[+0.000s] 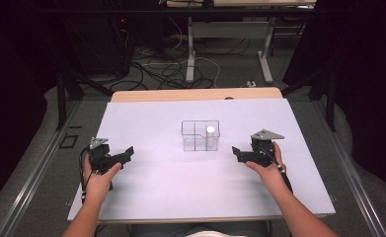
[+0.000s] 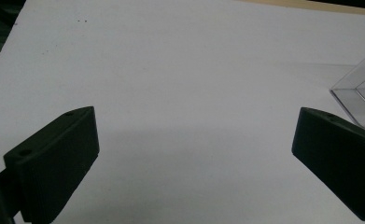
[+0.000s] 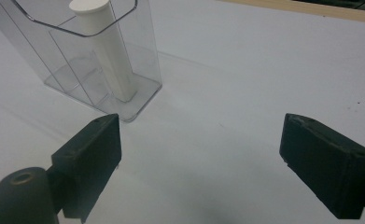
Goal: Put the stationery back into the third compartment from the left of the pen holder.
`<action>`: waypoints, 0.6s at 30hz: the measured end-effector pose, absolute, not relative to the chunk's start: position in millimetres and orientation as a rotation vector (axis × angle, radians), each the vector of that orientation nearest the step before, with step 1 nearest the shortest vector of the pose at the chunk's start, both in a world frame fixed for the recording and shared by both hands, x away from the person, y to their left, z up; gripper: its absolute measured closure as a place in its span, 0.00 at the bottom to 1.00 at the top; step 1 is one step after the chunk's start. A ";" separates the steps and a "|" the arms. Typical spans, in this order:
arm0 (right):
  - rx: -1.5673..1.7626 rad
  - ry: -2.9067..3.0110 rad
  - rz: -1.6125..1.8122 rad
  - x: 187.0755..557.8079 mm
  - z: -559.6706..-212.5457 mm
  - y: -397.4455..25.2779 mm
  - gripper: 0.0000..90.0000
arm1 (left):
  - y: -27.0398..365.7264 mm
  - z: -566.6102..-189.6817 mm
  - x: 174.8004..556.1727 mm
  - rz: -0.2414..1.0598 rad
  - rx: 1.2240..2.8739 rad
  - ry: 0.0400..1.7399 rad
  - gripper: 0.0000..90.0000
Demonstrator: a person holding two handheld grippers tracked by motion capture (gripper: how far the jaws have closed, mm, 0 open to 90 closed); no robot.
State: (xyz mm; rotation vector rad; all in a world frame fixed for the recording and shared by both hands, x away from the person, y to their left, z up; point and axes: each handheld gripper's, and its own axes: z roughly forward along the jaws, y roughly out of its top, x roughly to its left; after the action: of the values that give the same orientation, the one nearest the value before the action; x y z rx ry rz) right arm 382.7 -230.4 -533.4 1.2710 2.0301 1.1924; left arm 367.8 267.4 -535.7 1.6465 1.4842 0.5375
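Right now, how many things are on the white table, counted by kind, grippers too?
Clear plastic divided box: 1
White cylinder standing in the box: 1
Black two-jaw grippers, left and right: 2
Total: 4

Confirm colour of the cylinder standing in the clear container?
White. The cylinder shows best in the right gripper view, standing in the clear container.

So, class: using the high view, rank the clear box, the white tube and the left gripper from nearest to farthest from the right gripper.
1. White tube, in the box's right side.
2. Clear box, table centre; close to call with the tube.
3. Left gripper, far left.
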 end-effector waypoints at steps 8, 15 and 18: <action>1.269 2.038 1.191 383.0 -534.7 -228.9 0.14 | 267.6 -537.3 368.7 0.535 1.662 1.486 0.01; 1.279 2.041 1.183 383.3 -536.3 -228.4 0.14 | 268.6 -539.0 370.2 0.532 1.663 1.493 0.01; 1.282 2.040 1.181 383.4 -536.7 -228.5 0.14 | 269.2 -539.6 371.0 0.532 1.669 1.500 0.01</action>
State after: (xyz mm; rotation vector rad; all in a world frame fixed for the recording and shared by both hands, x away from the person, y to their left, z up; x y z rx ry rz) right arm 383.4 -228.5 -536.7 1.2820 2.0403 1.1813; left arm 371.0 269.2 -539.6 1.6689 1.4996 0.5318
